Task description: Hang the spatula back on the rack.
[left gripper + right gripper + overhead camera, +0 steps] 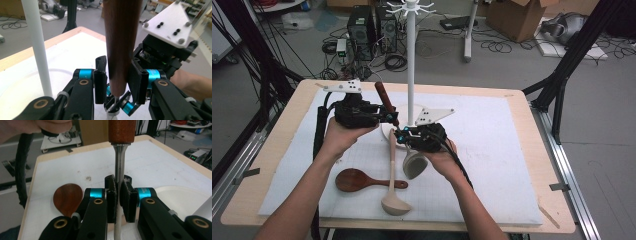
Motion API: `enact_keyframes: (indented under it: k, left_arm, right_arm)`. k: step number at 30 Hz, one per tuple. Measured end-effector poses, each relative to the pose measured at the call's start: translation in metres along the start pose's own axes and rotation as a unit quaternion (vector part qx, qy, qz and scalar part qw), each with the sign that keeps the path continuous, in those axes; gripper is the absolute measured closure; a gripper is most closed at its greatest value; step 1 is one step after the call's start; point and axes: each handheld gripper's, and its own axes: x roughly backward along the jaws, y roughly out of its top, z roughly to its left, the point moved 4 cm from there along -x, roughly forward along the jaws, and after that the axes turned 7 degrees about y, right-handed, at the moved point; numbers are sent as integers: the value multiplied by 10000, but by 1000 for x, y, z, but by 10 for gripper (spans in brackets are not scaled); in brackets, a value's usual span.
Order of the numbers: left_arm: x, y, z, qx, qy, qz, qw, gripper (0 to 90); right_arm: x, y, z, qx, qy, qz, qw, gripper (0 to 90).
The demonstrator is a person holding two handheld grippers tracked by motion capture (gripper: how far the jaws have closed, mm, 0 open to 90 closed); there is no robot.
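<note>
Pale smooth ladle (392, 190); round dark wooden spoon (354, 180).

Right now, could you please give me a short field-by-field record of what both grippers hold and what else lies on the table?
held utensil: brown wooden handle on a metal shaft, tilted above the mat
left gripper: shut on the wooden handle
right gripper: shut on the metal shaft, below the handle
wooden spoon: lying flat on the white mat
beige ladle: lying flat, beside the wooden spoon
white stand: upright pole behind the grippers
</note>
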Motion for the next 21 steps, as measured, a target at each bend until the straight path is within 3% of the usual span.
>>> enact_keyframes:
  k: [2,4,11,15,19,21]
  left_arm:
    - [-1,2,-2,-7,-77,25,10000,720]
    - [-2,5,-5,-139,-129,46,9998,731]
    - [-7,11,-12,-421,-334,147,9984,734]
    - [-8,12,-11,-418,-469,151,9979,734]
    - [-8,11,-10,-450,-364,155,9982,722]
    - [-7,11,-10,-460,-300,159,9984,659]
  right_arm:
    - [1,0,0,-9,-18,-6,10000,841]
    - [3,1,0,-1,47,-20,10000,837]
    - [12,3,-6,-61,472,-127,9988,812]
    - [14,4,-7,-125,718,-197,9971,827]
    - [14,4,-6,-45,618,-152,9980,839]
    - [13,6,-7,-63,523,-194,9984,842]
